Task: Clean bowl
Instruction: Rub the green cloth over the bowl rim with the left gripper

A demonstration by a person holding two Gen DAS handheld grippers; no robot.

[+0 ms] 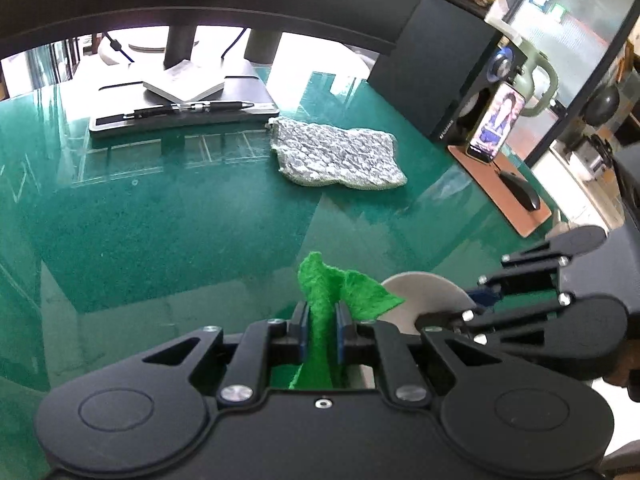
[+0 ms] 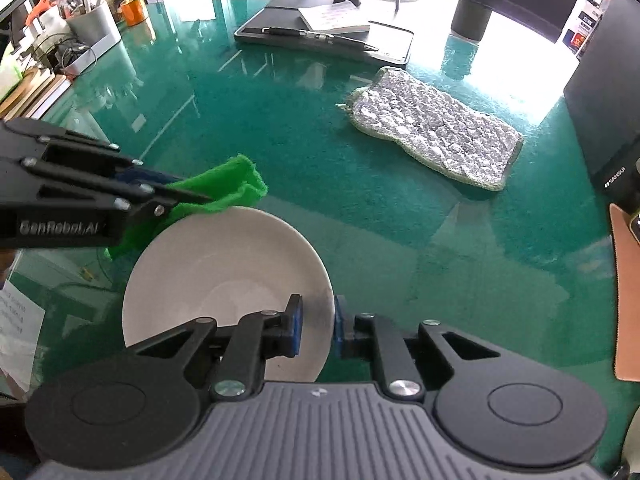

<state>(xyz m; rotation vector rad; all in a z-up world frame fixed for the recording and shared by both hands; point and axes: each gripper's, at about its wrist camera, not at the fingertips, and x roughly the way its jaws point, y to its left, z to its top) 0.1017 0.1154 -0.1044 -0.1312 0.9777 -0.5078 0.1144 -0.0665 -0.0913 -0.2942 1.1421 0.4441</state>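
Observation:
A white bowl is held tilted above the green glass desk, its rim pinched between the pads of my right gripper. My left gripper is shut on a bright green cloth. In the right wrist view the left gripper comes in from the left and holds the green cloth at the bowl's far rim. In the left wrist view the bowl shows only partly, behind the cloth and the right gripper.
A grey-silver scouring pad lies on the desk further back. Behind it sit a dark tablet with a pen and notebook and monitor stands. A black speaker, a phone and a mouse are at the right. Clutter lines the left edge.

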